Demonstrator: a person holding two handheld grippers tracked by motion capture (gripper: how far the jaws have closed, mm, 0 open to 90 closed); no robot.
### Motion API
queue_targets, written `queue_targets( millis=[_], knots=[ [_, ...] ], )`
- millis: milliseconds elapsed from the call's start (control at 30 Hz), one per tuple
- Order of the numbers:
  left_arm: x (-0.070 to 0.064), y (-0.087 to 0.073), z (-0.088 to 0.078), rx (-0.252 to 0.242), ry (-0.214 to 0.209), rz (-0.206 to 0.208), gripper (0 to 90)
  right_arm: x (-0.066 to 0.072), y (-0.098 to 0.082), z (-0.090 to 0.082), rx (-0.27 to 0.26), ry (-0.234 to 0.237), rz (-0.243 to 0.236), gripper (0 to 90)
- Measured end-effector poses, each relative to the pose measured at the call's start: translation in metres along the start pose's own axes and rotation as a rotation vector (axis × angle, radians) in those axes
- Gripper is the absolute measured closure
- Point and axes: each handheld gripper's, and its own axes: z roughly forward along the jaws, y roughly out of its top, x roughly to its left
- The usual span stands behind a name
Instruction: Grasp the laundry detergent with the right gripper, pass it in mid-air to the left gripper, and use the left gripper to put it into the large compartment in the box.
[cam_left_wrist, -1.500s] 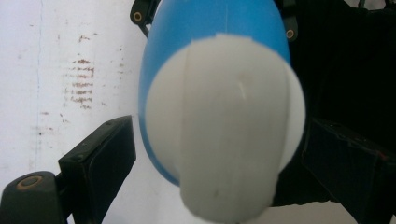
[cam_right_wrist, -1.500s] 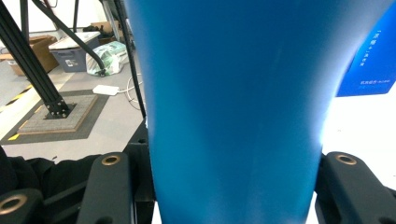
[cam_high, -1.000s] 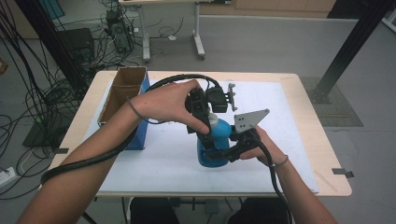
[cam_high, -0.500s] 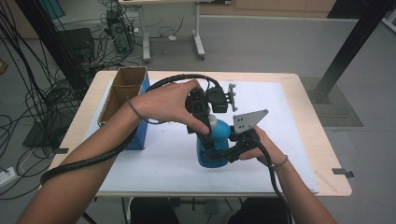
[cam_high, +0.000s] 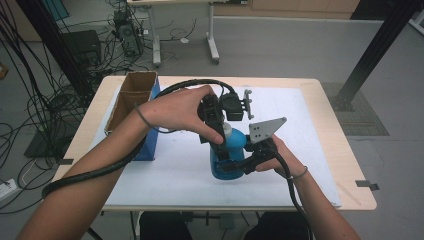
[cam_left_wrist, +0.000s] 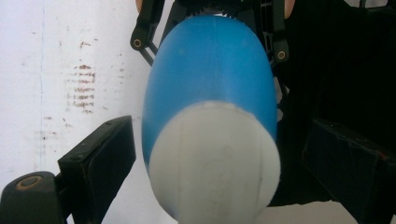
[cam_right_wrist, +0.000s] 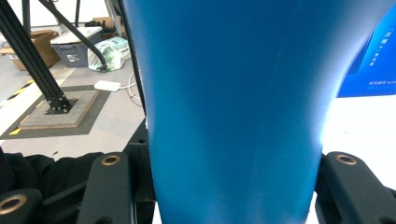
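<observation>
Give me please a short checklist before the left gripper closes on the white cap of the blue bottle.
1. Right gripper clamps the blue bottle body: ok, a jaw sits on each side of it in the right gripper view.
2. Bottle stands upright on the white mat: ok.
3. White cap lies between the left gripper jaws: ok.
4. Left jaws open with gaps beside the cap: ok.
5. Cap already loosened: cannot tell.
6. Cardboard box apart from the bottle: ok.
</observation>
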Motion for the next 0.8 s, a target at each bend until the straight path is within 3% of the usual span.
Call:
queue_targets(
  millis=[800],
  knots=[
    [-0.0002, -0.0009, -0.0011, 0.001, 0.005, -0.003, 9.8, -0.0003, -0.0002, 0.0004, 0.002, 0.006, -0.002, 43.6]
  ],
)
